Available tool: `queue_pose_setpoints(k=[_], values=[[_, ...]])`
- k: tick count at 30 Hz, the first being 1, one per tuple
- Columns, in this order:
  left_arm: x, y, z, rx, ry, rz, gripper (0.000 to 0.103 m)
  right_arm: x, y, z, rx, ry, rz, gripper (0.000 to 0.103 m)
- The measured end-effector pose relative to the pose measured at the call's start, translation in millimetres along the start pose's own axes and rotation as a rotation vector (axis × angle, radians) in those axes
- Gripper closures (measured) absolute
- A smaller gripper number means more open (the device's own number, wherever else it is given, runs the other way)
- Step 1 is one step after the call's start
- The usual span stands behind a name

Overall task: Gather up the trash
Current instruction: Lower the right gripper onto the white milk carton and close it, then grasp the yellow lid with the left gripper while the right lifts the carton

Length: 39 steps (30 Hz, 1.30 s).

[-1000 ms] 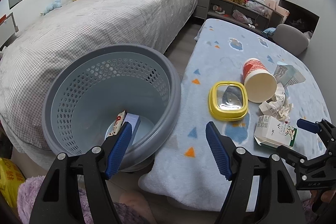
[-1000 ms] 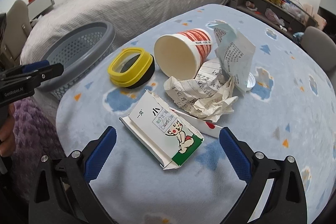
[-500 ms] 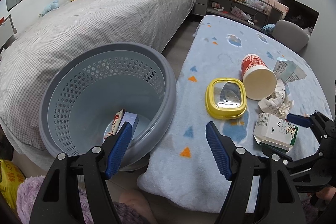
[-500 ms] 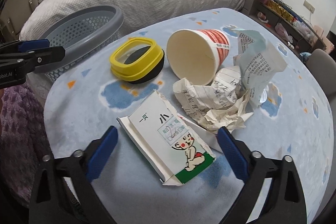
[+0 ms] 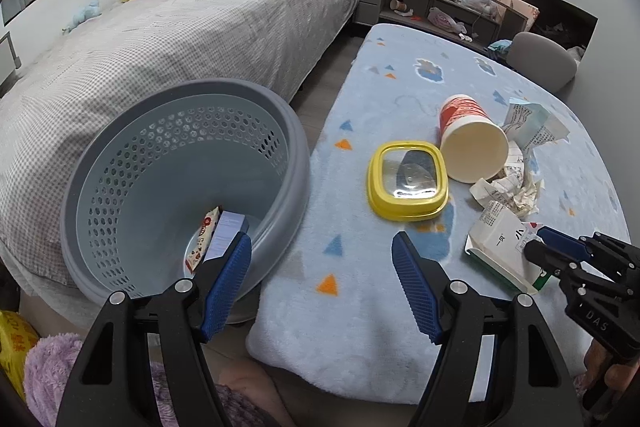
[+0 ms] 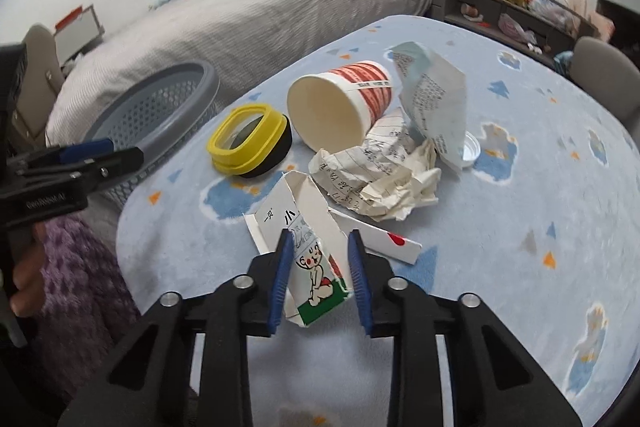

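Blue-blanketed table (image 6: 520,227), right gripper (image 6: 320,267) now closing around carton (image 6: 308,247), seemingly buckled, left gripper (image 5: 320,287) spread empty.

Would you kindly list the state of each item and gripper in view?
Left gripper: open, empty.
Right gripper: closing on the carton.
Carton: flattened, torn open, between the pads.
Paper cup: on its side.
Yellow box: lid on.
Paper: crumpled.
Basket: tilted, holds two packets.

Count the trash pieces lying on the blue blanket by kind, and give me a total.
Red-and-white paper cup: 1
Yellow-rimmed lidded container: 1
Flattened cartons: 2, cartoon-print, red-spotted white
Crumpled paper: 1
Printed leaflet: 1
Small white cap: 1
Total: 7
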<state>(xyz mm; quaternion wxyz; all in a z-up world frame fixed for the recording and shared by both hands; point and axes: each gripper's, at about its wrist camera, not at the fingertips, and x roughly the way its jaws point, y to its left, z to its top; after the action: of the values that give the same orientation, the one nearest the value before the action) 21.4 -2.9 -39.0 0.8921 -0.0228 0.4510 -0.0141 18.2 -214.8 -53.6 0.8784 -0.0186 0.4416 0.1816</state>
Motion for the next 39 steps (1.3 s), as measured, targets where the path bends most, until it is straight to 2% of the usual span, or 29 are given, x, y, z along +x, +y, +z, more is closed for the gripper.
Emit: queue_pose_setpoints(k=[8,14,21,33,36,38,39], values=[[1,-10,0,0.015,0.006,-0.013,0.033,-12,-1,-3,0.042,-0.018,0.045,0.091],[3,-14,2,0.024,0.011,-0.021,0.033,-27,-2,-1,0.064,-0.059,0.054,0.095],[8,-26,5,0.046,0.022,-0.040,0.033,-43,-13,-3,0.115,-0.094,0.041,0.096],[11,-37,6,0.062,0.026,-0.055,0.033,-41,-36,-19,0.184,-0.049,0.034,0.093],[11,-35,6,0.057,0.026,-0.053,0.033,-41,-39,-23,0.199,-0.049,0.035,0.080],[11,-34,6,0.053,0.025,-0.053,0.033,-43,-40,-24,0.203,-0.059,0.034,0.056],[10,-34,6,0.052,0.025,-0.052,0.033,-44,-40,-25,0.202,-0.064,0.034,0.054]])
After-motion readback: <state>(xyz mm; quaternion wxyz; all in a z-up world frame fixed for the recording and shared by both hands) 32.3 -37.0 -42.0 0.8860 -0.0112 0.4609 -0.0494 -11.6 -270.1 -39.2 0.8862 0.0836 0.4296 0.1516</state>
